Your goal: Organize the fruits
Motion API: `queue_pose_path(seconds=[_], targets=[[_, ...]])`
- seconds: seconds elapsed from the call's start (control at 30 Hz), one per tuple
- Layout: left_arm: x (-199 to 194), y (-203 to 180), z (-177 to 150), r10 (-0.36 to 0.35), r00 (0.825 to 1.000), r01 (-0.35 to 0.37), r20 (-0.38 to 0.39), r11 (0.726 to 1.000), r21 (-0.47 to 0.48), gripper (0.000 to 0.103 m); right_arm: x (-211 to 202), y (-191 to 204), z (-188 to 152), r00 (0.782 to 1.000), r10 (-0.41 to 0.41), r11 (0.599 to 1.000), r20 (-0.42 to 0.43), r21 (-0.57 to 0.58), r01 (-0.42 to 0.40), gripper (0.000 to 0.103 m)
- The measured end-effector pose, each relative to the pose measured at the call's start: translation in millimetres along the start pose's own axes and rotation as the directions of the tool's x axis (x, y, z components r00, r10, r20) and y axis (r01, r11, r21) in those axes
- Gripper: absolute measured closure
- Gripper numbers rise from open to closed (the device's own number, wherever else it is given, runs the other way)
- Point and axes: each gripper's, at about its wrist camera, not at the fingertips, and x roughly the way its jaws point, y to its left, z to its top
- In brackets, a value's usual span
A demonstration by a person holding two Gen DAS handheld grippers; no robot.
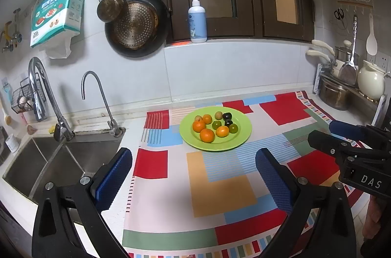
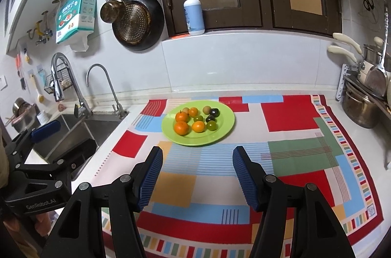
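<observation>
A green plate (image 1: 242, 136) (image 2: 224, 126) lies on a colourful patterned cloth (image 1: 220, 192) (image 2: 288, 116). It holds several small fruits: orange tangerines (image 1: 207, 135) (image 2: 181, 128), green ones (image 1: 233, 128) (image 2: 211, 126), dark ones (image 1: 227, 116) (image 2: 214, 112) and pale brown ones (image 1: 218, 115) (image 2: 206, 109). My left gripper (image 1: 194, 175) hovers open over the cloth, well short of the plate, with nothing between its blue pads. My right gripper (image 2: 198, 172) is likewise open and empty in front of the plate. Each gripper also shows at the edge of the other's view.
A steel sink (image 1: 51, 165) (image 2: 80, 136) with two taps sits left of the cloth. Pots and utensils (image 1: 342, 84) (image 2: 364, 101) crowd the right end of the counter. A soap bottle (image 1: 197, 18) stands on the window ledge; pans hang on the wall.
</observation>
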Motion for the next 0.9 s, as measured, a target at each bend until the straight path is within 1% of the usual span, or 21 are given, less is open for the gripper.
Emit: queue_pose_path(seconds=[0.3,0.5,0.9], targets=[[-3,0,-1,-0.002,1.000,0.002,0.005,1.000,0.001,0.000,-2,0,-1,1.000,-0.001,1.000,0.000,0.002,0.001,0.043],[-7,-2,-2,0.015,1.000,-0.015,0.008,1.000,0.005,0.000,-6,-1,-3,1.000,-0.006,1.000,0.003,0.003,0.006,0.043],[-12,-1,-3,0.021,1.000,-0.021,0.018,1.000,0.005,0.000,-8,-2,-4,1.000,-0.008,1.000,0.006,-0.002,0.008,0.043]])
